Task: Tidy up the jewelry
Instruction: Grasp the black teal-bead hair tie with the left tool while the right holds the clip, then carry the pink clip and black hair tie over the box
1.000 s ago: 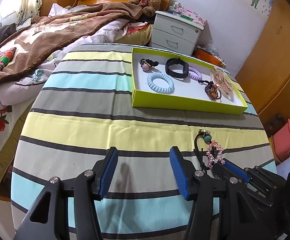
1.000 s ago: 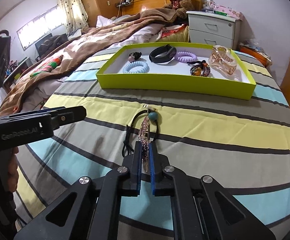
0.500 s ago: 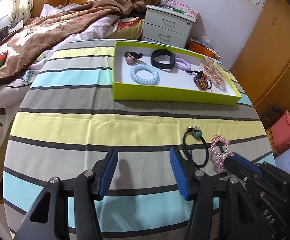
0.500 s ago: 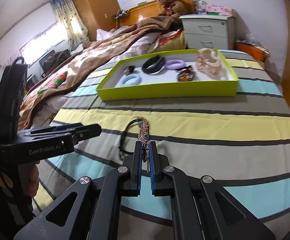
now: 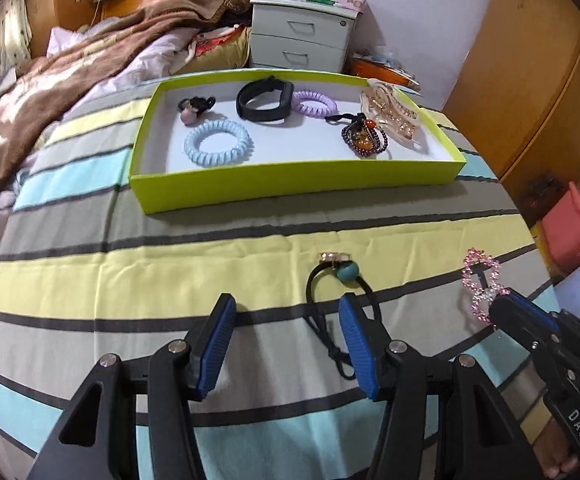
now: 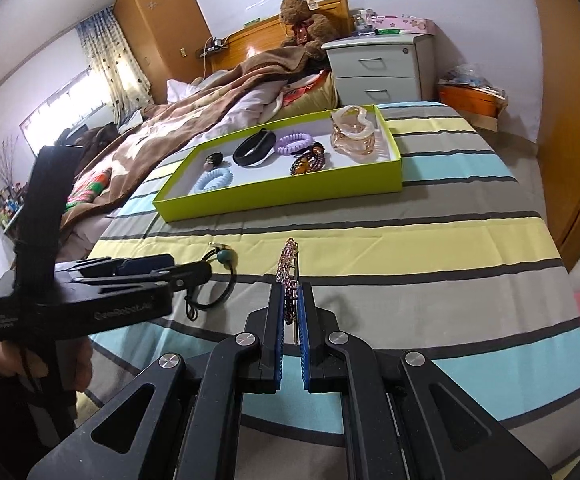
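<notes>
The right gripper (image 6: pixel 291 312) is clenched on a pink beaded hair clip (image 6: pixel 288 270), lifted above the striped cloth (image 6: pixel 410 248). The left gripper (image 5: pixel 286 344) hangs released over a black hair tie with a teal bead (image 5: pixel 348 271) lying on the cloth. Beyond sits the lime-green tray (image 5: pixel 290 184), holding coil ties, bracelets and a claw clip

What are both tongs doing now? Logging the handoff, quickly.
Left tongs: open, empty, over the black hair tie.
Right tongs: shut on the pink rhinestone hair clip.
</notes>
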Action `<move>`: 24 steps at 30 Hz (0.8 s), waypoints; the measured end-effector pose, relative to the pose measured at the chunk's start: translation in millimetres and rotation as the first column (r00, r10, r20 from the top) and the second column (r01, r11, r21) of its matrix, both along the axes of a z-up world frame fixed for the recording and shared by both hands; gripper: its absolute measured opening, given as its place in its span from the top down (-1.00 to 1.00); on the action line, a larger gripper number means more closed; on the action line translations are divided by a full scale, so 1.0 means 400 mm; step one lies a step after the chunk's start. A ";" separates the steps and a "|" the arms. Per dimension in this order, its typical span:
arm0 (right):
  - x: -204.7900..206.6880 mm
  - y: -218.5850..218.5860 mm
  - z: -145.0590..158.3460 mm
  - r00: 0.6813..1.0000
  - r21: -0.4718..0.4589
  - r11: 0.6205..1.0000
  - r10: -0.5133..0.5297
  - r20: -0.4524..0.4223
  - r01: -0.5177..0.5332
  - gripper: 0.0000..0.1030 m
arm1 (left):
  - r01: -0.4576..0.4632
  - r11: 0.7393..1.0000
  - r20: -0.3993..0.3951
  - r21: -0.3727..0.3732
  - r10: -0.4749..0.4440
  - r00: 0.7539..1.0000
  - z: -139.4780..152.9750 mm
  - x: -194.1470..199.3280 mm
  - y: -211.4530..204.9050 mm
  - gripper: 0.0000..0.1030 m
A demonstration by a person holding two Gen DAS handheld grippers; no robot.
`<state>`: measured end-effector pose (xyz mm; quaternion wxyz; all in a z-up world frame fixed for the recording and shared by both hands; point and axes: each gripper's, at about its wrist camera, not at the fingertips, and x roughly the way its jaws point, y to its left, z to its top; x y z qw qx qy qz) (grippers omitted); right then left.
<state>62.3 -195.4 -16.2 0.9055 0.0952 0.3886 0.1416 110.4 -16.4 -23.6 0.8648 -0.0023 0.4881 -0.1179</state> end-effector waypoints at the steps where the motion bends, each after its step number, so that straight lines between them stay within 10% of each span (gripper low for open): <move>1: 0.000 -0.001 0.000 1.000 0.003 1.000 0.000 0.001 0.000 0.87 | 0.010 1.000 0.005 0.011 -0.010 1.000 0.000 0.002 -0.008 -0.08; 15: 0.005 -0.008 -0.004 1.000 0.014 1.000 0.007 0.007 -0.007 0.87 | 0.030 0.994 0.068 0.104 -0.037 0.997 -0.017 0.038 -0.044 -0.10; 20: 0.010 -0.010 -0.007 1.000 0.015 1.000 0.007 0.004 -0.007 0.87 | 0.058 0.993 0.069 0.102 -0.065 0.996 -0.009 0.031 -0.054 0.72; 24: 0.011 -0.008 -0.008 1.000 0.011 1.000 0.007 0.004 -0.008 0.87 | 0.065 0.993 0.068 0.097 -0.072 0.995 -0.008 0.028 -0.056 0.88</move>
